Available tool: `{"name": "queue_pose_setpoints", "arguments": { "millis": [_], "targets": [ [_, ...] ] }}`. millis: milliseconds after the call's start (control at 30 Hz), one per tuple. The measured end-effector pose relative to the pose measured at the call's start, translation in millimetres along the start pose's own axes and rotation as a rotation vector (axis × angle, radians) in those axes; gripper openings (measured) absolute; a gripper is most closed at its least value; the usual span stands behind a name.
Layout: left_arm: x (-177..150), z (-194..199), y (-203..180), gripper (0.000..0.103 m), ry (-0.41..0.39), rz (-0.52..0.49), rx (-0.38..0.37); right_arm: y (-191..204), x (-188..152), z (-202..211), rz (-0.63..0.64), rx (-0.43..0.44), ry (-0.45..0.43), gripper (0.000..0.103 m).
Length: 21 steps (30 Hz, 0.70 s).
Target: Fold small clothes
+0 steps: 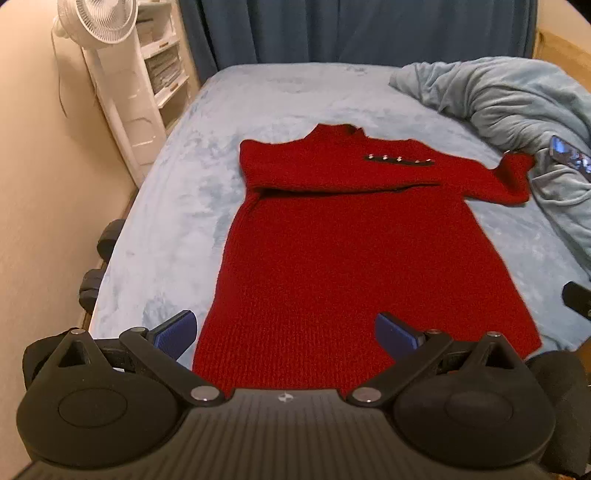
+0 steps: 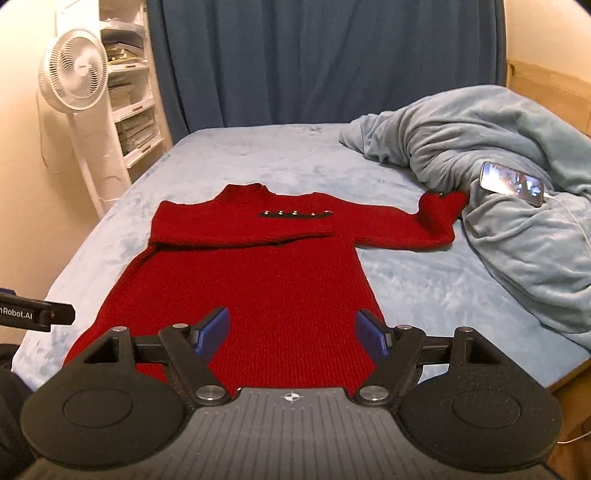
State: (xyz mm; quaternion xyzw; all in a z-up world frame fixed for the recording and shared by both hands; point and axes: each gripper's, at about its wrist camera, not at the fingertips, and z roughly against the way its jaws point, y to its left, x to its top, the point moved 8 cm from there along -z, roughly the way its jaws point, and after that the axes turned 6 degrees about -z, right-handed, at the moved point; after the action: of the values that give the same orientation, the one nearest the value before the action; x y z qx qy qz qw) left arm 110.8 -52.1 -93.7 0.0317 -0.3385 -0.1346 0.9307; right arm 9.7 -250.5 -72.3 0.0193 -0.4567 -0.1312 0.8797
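Left wrist view: red knit sweater [image 1: 354, 266] lay flat mid-bed, long axis running from near edge toward the far edge, collar pointing at the curtain [image 1: 354, 29], hem nearest. 1 sleeve was folded across the chest; the other reached toward the bed's right side, cuff touching the rumpled blanket [image 1: 517, 96]. Left gripper [image 1: 286, 334] hovered over the hem, fingers spread apart, holding nothing.

Right wrist view: sweater [image 2: 243, 288] showed the same heading, button strip across the chest. Right gripper [image 2: 291, 336] was spread wide above the hem, empty. Bed [image 2: 424, 280] wore a pale blue cover. Phone [image 2: 511, 183] rested on the blanket. White fan [image 2: 74, 79] and shelves [image 2: 131, 107] stood beyond the bed's left edge.
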Motion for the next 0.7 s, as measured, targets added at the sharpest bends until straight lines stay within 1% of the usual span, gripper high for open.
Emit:
{"name": "queue_pose_setpoints", "arguments": {
  "millis": [167,333,500,700],
  "targets": [
    [-5,21,0,0.103,-0.032,0.003,-0.004,3,1,20,-0.001,-0.001,-0.033,0.077],
    [-7,30,-1,0.103,-0.052,-0.001,-0.011,2,2,35,0.0,-0.018,-0.064,0.077],
    [-9,33,1,0.103,-0.054,0.003,-0.025,-1,0,40,-0.013,-0.028,-0.064,0.077],
    [-12,35,5,0.103,-0.049,0.014,-0.022,3,1,37,-0.006,-0.01,-0.06,0.077]
  ]
}}
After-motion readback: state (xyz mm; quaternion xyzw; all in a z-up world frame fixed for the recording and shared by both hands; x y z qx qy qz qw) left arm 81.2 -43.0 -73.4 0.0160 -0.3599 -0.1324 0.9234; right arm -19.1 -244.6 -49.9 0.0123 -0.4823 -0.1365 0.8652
